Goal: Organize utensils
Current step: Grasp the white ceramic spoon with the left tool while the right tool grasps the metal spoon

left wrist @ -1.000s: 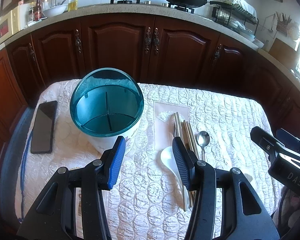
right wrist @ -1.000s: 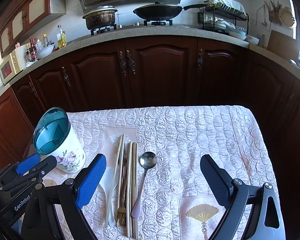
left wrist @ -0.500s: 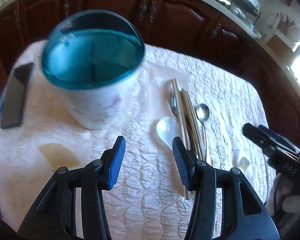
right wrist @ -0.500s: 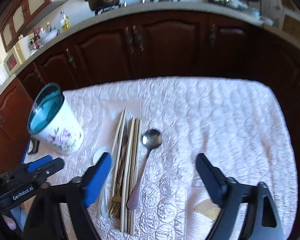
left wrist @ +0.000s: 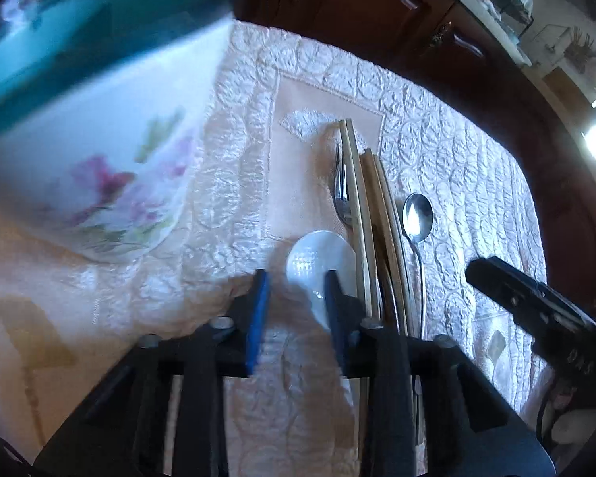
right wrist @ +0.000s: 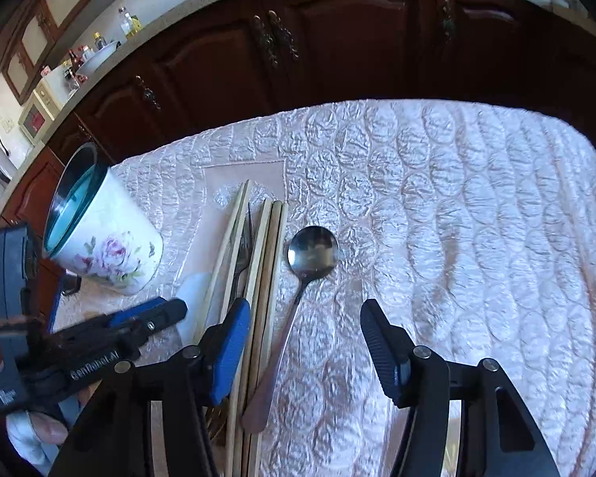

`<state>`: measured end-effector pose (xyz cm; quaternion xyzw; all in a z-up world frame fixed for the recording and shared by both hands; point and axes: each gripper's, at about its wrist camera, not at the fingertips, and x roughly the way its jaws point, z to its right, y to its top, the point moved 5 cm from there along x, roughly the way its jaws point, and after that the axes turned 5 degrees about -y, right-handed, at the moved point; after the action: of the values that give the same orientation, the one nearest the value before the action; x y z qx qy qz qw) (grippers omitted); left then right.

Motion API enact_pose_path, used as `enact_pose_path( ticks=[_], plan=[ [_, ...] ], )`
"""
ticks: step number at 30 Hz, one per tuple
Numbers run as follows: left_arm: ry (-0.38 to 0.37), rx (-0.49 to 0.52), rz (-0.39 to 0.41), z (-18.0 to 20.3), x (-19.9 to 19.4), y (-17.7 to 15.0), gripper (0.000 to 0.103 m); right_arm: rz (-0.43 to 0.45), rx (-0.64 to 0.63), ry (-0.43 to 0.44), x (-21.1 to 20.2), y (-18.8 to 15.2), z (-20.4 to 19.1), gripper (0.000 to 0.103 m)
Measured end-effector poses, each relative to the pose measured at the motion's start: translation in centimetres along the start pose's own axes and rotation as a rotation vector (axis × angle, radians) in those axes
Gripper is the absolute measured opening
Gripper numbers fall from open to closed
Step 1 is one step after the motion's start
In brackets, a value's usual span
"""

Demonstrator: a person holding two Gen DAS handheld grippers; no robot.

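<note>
A white ceramic soup spoon (left wrist: 318,256) lies on the quilted cloth left of a row of chopsticks (left wrist: 371,214), a fork (left wrist: 341,190) and a metal spoon (left wrist: 417,214). My left gripper (left wrist: 296,278) is open, low over the cloth, its fingers on either side of the soup spoon's bowl end. The floral holder with a teal rim (left wrist: 95,127) stands close on the left. In the right wrist view my right gripper (right wrist: 304,326) is open above the metal spoon's handle (right wrist: 286,342), with the chopsticks (right wrist: 264,270), the fork (right wrist: 244,250) and the holder (right wrist: 103,246) to its left.
The left gripper (right wrist: 147,320) shows at the lower left of the right wrist view; the right gripper's finger (left wrist: 508,290) shows at the right of the left wrist view. Dark wooden cabinets (right wrist: 298,51) stand behind the table. The quilted cloth (right wrist: 476,214) stretches to the right.
My left gripper has dropped down and forward to the white soup spoon and narrowed around it. My right gripper has lowered toward the metal spoon and narrowed a little.
</note>
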<state>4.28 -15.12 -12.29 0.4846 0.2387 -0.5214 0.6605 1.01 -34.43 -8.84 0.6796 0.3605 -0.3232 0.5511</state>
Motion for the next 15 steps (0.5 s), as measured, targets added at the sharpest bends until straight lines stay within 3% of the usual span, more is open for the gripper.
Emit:
enact_pose_path(
  ticks=[3,10,13,14,15],
  plan=[
    [-0.011,-0.012,0.013,-0.1,0.4,0.0,0.01,-0.011,0.018,0.018,1.7,0.9,0.8,0.048],
    [-0.06,-0.015,0.042,-0.3,-0.7,0.1,0.004,-0.029,0.011,0.045,5.8,3.6,2.4,0.043],
    [-0.054,-0.019,0.049,-0.7,-1.7,-0.2,0.002,-0.037,-0.02,0.088,7.1,4.2,2.0,0.028],
    [-0.047,-0.019,0.052,-0.9,-2.1,-0.5,0.002,-0.033,-0.031,0.095,7.2,4.3,1.9,0.015],
    [-0.037,-0.016,0.053,-1.0,-2.4,-0.8,0.002,-0.037,-0.037,0.104,7.3,4.3,1.8,0.009]
  ],
)
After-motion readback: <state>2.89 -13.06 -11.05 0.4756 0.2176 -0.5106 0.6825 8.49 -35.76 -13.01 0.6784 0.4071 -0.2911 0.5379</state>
